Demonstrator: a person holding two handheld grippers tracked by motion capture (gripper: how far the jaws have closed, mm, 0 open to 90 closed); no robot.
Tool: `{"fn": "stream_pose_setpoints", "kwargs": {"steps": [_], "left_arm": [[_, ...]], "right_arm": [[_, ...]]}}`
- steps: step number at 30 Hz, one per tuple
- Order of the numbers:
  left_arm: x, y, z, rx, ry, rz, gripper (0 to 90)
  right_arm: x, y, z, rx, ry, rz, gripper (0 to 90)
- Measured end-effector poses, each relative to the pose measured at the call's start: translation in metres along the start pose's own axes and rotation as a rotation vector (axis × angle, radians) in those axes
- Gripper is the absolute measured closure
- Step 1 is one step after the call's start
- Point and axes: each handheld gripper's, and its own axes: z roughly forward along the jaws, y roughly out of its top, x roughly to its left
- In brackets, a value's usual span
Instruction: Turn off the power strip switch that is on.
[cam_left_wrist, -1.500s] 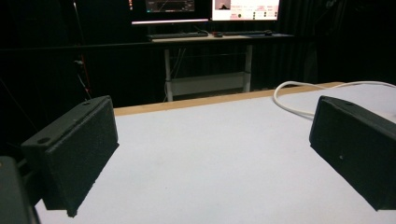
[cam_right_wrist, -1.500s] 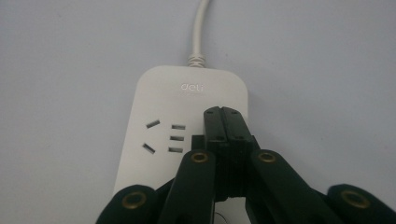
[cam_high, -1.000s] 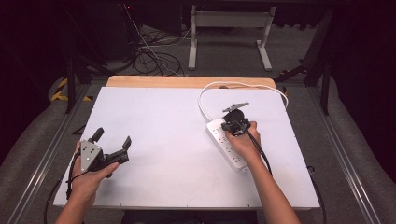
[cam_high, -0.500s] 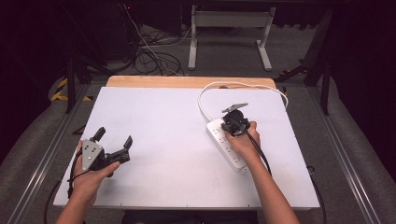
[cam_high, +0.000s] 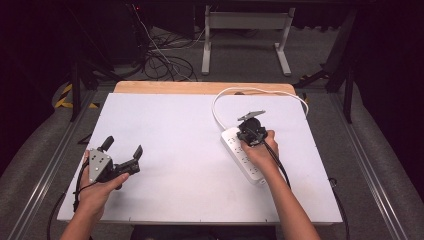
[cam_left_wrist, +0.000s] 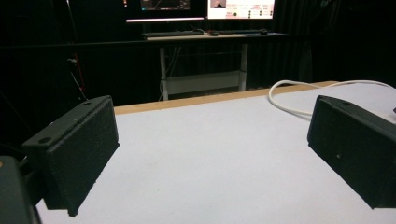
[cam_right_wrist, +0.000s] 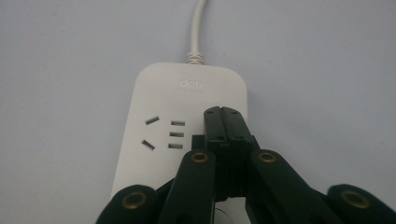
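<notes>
A: On the white surface (cam_high: 190, 150), toward its right half, a white power strip (cam_high: 243, 156) is laid at a slant, its cord (cam_high: 222, 100) looped back toward the far edge. Why is it placed so?

B: It is probably set within easy reach of the right hand, with the cord led away so the sockets are kept free.

A: And the right tool (cam_right_wrist: 222, 114)?

B: It is held over the strip's near-cord end, jaws clenched together with nothing between them, the tip lying just beside the first socket group (cam_right_wrist: 164, 134). A switch may be meant to be pressed there; whether the strip is touched cannot be told.

A: The left tool (cam_high: 121, 150)?

B: It is kept well apart at the surface's near left, jaws released wide and empty, seemingly parked out of the way.
</notes>
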Motion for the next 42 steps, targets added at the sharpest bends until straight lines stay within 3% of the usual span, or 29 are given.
{"fn": "stream_pose_setpoints", "kwargs": {"steps": [21, 28, 35, 39, 40, 42], "left_arm": [[0.001, 0.001, 0.000, -0.006, 0.003, -0.006, 2.6], [0.002, 0.001, 0.001, -0.006, 0.002, -0.007, 2.7], [0.002, 0.001, 0.000, -0.007, 0.004, -0.013, 2.7], [0.002, 0.001, 0.001, -0.007, 0.000, -0.011, 2.7], [0.002, 0.001, 0.001, -0.007, 0.001, -0.012, 2.7], [0.002, 0.001, 0.001, -0.008, 0.000, -0.013, 2.7]], "right_arm": [[-0.002, 0.000, 0.000, -0.005, 0.014, 0.006, 90.0], [-0.004, -0.006, -0.003, -0.084, 0.028, 0.003, 90.0], [-0.002, -0.003, -0.017, -0.136, 0.034, -0.010, 90.0], [-0.006, -0.005, -0.031, -0.197, 0.052, -0.001, 90.0], [-0.009, -0.008, -0.042, -0.255, 0.075, 0.008, 90.0], [-0.011, -0.010, -0.052, -0.295, 0.096, 0.013, 90.0]]}}
